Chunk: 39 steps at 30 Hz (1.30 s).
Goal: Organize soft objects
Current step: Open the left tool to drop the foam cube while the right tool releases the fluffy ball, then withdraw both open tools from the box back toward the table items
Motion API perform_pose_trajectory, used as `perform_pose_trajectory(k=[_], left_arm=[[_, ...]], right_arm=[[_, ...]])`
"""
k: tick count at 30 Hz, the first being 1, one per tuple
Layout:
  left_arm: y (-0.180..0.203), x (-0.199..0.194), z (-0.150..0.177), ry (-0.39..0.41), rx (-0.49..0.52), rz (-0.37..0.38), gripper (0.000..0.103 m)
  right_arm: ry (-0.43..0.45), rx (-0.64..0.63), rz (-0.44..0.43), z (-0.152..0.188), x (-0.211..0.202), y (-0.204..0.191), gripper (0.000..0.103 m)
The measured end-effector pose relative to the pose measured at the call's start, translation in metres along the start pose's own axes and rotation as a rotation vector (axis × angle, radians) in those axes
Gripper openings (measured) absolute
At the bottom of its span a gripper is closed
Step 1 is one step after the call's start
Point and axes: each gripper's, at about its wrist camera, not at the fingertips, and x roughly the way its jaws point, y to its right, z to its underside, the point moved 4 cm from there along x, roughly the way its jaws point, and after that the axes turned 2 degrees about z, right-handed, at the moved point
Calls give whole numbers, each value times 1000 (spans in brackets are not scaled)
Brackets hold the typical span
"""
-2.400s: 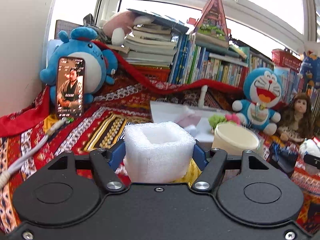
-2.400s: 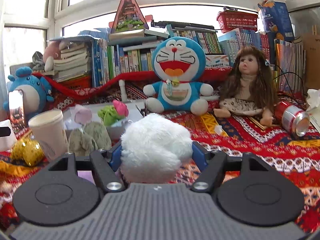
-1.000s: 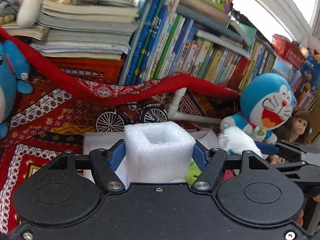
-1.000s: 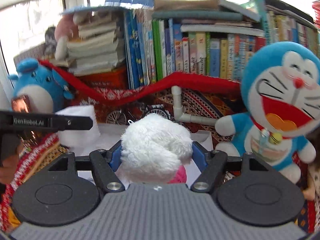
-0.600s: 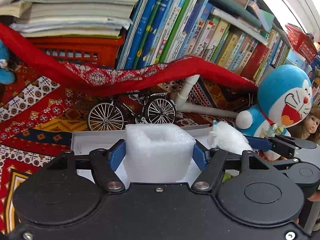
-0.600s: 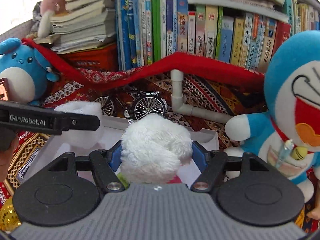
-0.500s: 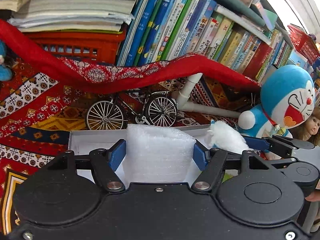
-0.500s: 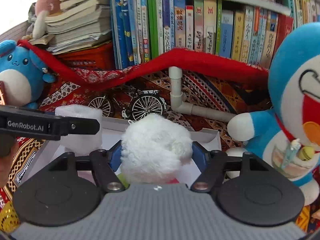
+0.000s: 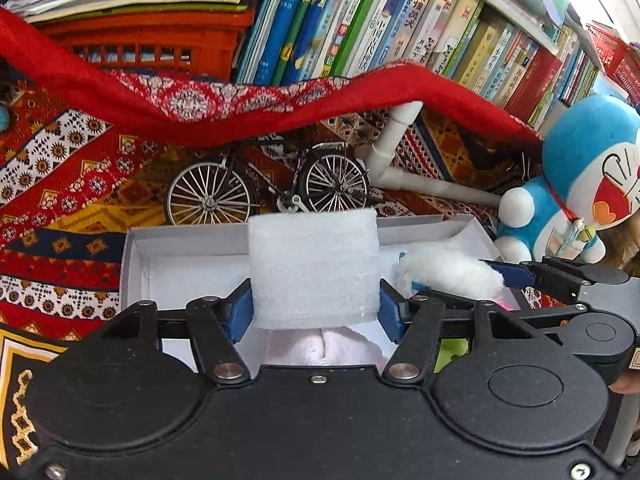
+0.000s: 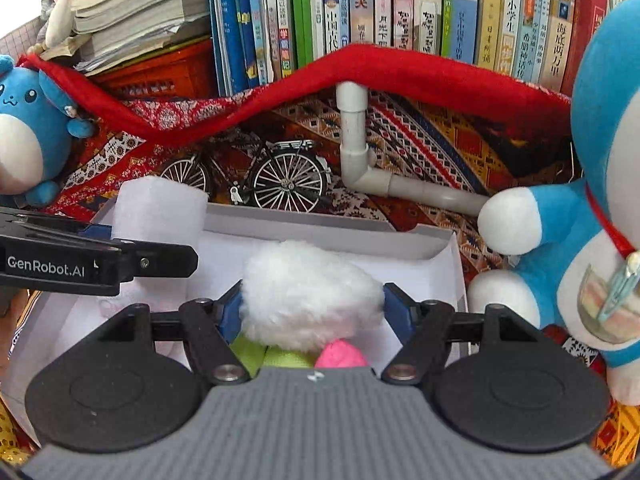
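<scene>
Model bicycle (image 9: 266,188), white pipe (image 10: 356,148), books (image 10: 400,20) behind

The white box (image 9: 136,264) lies open on top, bare at 9 o'clock. A model bicycle (image 9: 266,188) stands just behind it at 12 o'clock, a Doraemon plush (image 10: 568,216) at 3.

Both wrist views close above white box (image 9: 136,248), facing bookshelf (image 10: 400,20); box shared.
</scene>
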Motion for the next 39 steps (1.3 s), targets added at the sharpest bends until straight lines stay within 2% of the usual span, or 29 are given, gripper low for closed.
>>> perform_pose_trajectory(k=[3,4,7,11,16,23,29,39], left_arm=[[-1,2,2,-6,-2,-4,59],[-1,2,3,-5,-2,-4,59],[-1,1,3,-5,-6,-4,64],[-1,-5,3,0,-23,8,72],[0,-18,5,17,-34,-5,76],[1,-54,12,71,-62,-2,80],[14,-89,29,132,3,-21,81],[37,-156,59,230,66,4,84]], right_arm=[[-3,-3,2,-1,0,-1,73],[-3,-1,3,-1,0,-1,76],[-4,7,10,-1,-1,1,82],[5,31,8,-1,-7,3,82],[38,43,12,-2,-25,5,86],[93,59,16,1,-65,6,87],[153,41,15,14,-104,2,88],[263,44,5,45,-167,-1,92]])
